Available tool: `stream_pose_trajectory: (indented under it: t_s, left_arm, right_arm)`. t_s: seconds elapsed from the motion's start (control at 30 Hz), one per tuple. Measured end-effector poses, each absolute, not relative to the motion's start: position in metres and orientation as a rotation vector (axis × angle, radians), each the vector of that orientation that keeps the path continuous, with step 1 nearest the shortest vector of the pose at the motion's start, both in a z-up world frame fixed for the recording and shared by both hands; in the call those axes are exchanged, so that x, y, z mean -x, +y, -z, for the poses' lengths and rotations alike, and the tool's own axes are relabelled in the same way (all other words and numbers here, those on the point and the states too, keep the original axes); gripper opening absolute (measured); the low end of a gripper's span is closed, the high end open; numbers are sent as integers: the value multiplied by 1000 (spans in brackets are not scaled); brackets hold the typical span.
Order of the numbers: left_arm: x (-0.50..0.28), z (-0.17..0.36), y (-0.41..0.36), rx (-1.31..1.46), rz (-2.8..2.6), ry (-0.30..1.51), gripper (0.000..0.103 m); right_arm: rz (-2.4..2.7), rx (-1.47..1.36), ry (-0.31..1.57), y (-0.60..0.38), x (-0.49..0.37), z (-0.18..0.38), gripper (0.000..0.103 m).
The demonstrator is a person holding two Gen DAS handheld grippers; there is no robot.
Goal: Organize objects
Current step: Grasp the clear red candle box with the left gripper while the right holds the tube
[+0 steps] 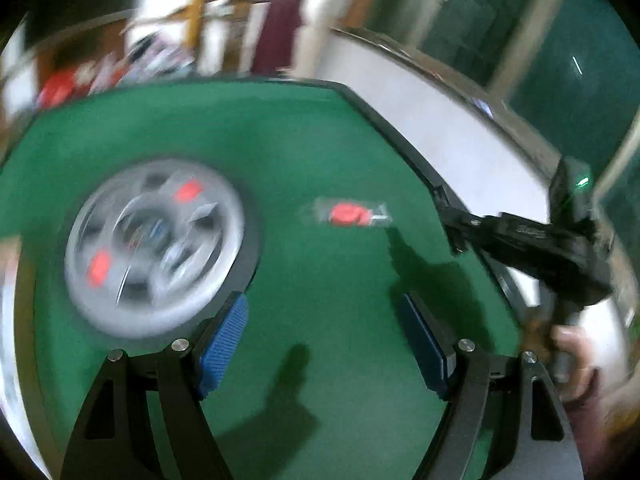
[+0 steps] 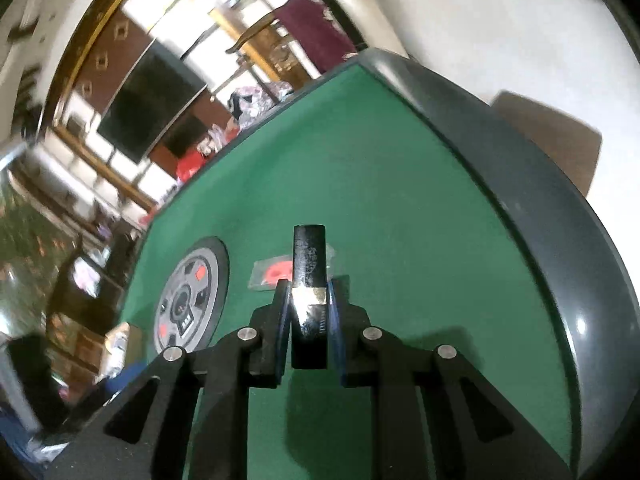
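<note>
Right gripper (image 2: 308, 300) pinched a black cylinder (image 2: 308, 256); left gripper (image 1: 324, 344) spread, empty. Best carried upright, grip firm, toward the round panel (image 2: 188, 300).

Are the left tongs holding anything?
No, the left tongs stand open over bare green table, with nothing between their blue pads.

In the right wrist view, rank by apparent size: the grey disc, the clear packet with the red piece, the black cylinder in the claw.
1. grey disc
2. black cylinder, though nearness inflates it
3. clear packet, partly hidden
</note>
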State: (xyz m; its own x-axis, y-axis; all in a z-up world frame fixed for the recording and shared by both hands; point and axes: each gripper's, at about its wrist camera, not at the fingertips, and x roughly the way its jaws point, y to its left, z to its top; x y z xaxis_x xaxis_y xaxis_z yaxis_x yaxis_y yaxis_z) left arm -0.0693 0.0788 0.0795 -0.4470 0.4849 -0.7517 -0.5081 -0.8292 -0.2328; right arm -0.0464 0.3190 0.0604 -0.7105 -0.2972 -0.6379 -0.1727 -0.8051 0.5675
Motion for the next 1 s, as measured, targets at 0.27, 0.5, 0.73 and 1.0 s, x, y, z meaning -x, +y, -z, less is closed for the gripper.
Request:
stream_pose_trajectory:
  t_s: [0.27,0.5,0.73,1.0]
  left_arm:
    - [121,-59,178,1094,-2123,537,73]
    - [143,-30,211,1099,-2043,671,74]
    - [150,-28,200,1205,-2034,524,44]
    - [113,-36,176,1230,-2049,510,27]
  right_arm:
    - [2614,-1141,-1105,338,38,-45,16]
    - [2542,-1133,-1183,346,39,-41,16]
    - [2524,-1152,-1220,352,39,-34,16]
    - [2548,-1189,-1146,343,42,-34,16]
